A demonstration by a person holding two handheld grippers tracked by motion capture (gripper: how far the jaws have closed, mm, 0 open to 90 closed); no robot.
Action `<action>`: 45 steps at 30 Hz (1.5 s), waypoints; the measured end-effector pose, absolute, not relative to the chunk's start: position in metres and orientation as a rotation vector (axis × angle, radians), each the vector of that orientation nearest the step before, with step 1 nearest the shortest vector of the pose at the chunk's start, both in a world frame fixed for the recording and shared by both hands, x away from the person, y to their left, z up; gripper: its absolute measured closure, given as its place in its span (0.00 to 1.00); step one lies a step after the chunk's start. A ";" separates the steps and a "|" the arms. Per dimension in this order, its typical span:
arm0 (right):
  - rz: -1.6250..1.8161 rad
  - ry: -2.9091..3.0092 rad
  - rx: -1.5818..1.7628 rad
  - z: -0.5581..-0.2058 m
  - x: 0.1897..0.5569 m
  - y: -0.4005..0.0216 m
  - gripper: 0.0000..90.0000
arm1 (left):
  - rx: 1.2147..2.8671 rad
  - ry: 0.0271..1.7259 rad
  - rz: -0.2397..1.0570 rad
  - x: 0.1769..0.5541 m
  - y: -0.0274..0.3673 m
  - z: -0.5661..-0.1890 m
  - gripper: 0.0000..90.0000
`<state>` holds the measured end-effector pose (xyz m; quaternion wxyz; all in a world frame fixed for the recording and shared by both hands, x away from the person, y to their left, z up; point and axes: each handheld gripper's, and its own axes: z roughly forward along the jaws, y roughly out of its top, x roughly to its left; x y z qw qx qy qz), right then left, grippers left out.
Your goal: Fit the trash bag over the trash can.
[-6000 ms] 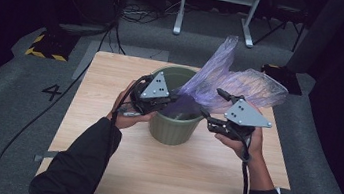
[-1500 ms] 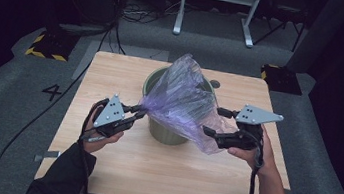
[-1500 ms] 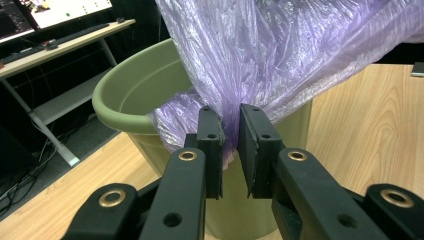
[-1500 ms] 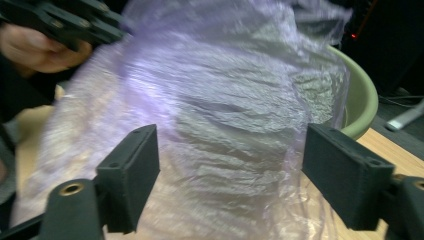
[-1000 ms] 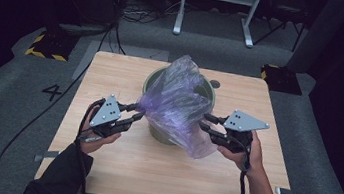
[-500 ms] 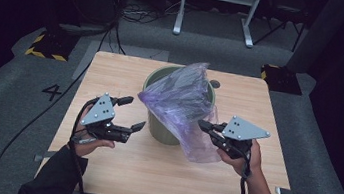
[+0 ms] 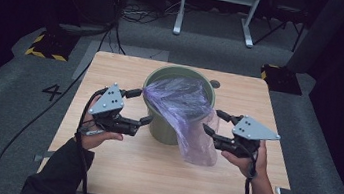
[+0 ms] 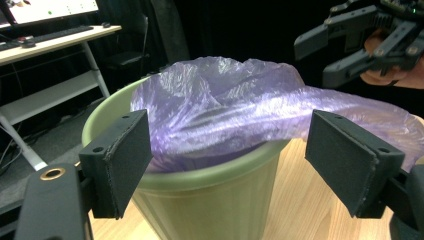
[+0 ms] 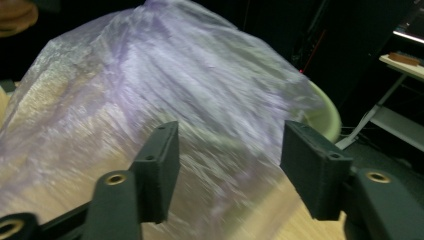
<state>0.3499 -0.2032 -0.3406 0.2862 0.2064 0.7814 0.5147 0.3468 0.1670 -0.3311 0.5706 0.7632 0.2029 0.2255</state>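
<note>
A round green plastic bin (image 7: 171, 127) stands upright just past the middle of the pale wooden table (image 7: 115, 170). A thin translucent purple plastic bag (image 7: 183, 111) lies across its mouth and spills over the rim at about four o'clock. The bag's long axis runs from ten o'clock, where a gathered end points at the left gripper (image 7: 136, 106), down to four o'clock, where the loose end hangs to the tabletop beside the bin.

The left gripper sits at the bin's nine o'clock side with jaws spread apart, nothing between them. The right gripper (image 7: 213, 122) sits at four o'clock, close against the hanging plastic; its jaws have just been opening and now stand apart, the bag lying ahead of them unclamped.
</note>
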 end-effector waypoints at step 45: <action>1.448 2.174 0.332 -0.354 0.317 -0.185 1.00 | 1.932 0.321 0.509 0.316 0.110 -0.345 0.28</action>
